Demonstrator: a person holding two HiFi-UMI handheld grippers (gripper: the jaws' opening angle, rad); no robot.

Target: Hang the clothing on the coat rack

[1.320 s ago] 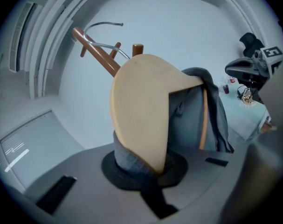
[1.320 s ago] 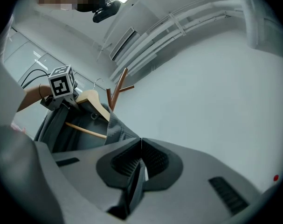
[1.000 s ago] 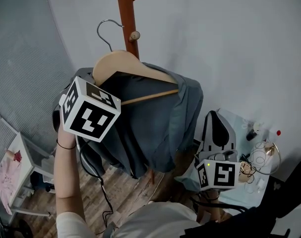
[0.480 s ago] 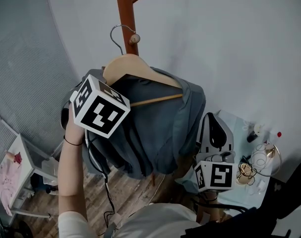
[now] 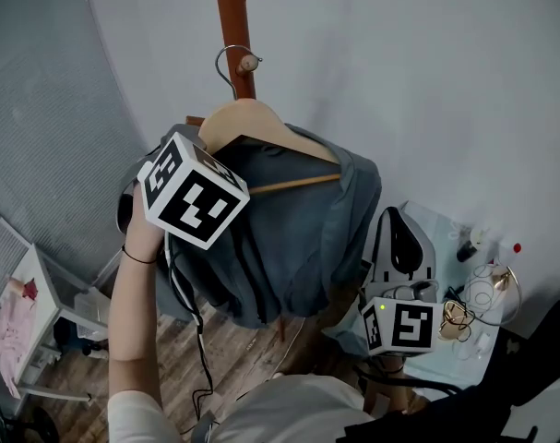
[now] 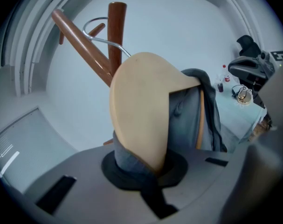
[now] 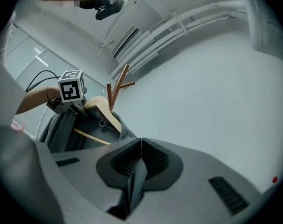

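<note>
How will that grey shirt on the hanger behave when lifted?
The grey shirt probably flops and sways: it drapes in loose folds. The wooden hanger looks rigid, likely keeping its shoulders spread. It seems light: the left hand-held gripper carries both.

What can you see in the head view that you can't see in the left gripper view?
Only the head view: the person's arm and the wooden floor. Only the left gripper view: the left gripper with jaws shut on the hanger end, wrapped in grey clothing. Both: that hanger, the clothing, the coat rack.
</note>
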